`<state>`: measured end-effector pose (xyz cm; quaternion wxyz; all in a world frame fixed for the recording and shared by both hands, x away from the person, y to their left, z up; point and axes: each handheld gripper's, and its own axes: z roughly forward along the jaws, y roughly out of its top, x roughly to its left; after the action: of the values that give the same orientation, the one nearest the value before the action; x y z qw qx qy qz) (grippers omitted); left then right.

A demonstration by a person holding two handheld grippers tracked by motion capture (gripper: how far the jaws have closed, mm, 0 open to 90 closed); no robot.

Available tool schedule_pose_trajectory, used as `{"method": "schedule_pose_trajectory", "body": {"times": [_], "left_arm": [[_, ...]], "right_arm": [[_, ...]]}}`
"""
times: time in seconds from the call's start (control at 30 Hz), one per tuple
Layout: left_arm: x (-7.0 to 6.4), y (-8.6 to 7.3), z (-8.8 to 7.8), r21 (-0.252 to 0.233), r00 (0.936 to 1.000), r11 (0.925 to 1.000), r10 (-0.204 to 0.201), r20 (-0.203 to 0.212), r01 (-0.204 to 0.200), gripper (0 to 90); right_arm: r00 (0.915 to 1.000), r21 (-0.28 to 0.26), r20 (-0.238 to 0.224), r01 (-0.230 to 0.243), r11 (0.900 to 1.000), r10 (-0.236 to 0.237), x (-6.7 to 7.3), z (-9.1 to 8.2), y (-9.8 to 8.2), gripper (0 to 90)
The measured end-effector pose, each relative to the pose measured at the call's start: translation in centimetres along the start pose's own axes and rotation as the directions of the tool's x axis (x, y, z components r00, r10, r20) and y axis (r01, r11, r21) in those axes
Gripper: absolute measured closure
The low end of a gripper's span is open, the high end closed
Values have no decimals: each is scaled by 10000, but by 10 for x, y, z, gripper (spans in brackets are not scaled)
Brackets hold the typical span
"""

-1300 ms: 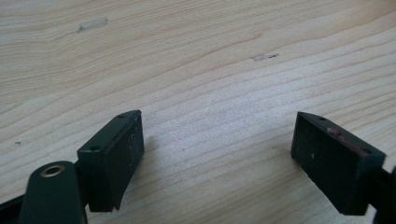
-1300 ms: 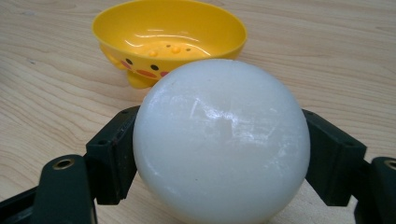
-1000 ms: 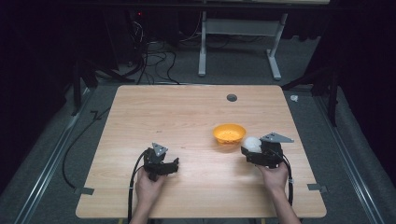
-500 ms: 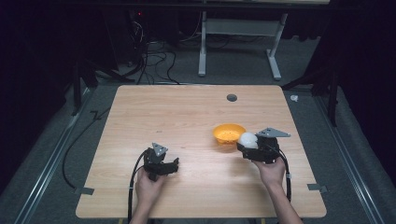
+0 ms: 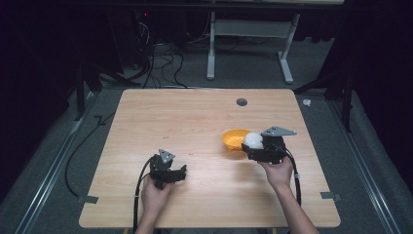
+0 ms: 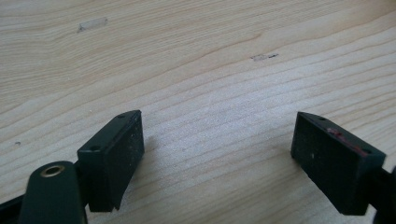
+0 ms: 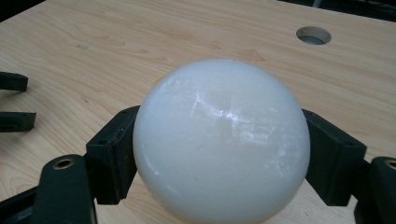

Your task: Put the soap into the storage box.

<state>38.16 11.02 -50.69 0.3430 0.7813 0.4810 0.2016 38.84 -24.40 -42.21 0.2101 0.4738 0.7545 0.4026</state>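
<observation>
A white ball sits between the jaws of my right gripper, which is shut on it. The ball hangs over the near right rim of a small orange bowl on the wooden table. In the right gripper view the ball hides the bowl almost wholly. My left gripper rests low over bare wood near the front left, jaws wide apart with nothing between them.
A round cable hole lies in the table's far side. Grey tape tabs mark the front corners. Beyond the table stand a white desk frame and loose cables on the floor.
My right gripper has carried the white ball left and slightly up, from beside the bowl to over its rim. The left gripper has stayed where it was.
</observation>
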Motion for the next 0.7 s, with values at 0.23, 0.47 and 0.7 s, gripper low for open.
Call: {"method": "schedule_pose_trajectory", "body": {"times": [0.23, 0.47, 0.7], "left_arm": [[0, 0, 0, 2, 10000, 10000, 3, 1, -3, 176], [0, 0, 0, 3, 10000, 10000, 5, 3, -5, 176], [0, 0, 0, 2, 10000, 10000, 11, 14, -11, 176]], "right_arm": [[9999, 111, -126, 30, 9999, -29, 1, 8, 7, 233], [9997, 246, -189, 157, 9996, -153, 4, 17, 13, 233], [9996, 532, -184, 242, 9983, -233, 6, 31, 20, 233]]}}
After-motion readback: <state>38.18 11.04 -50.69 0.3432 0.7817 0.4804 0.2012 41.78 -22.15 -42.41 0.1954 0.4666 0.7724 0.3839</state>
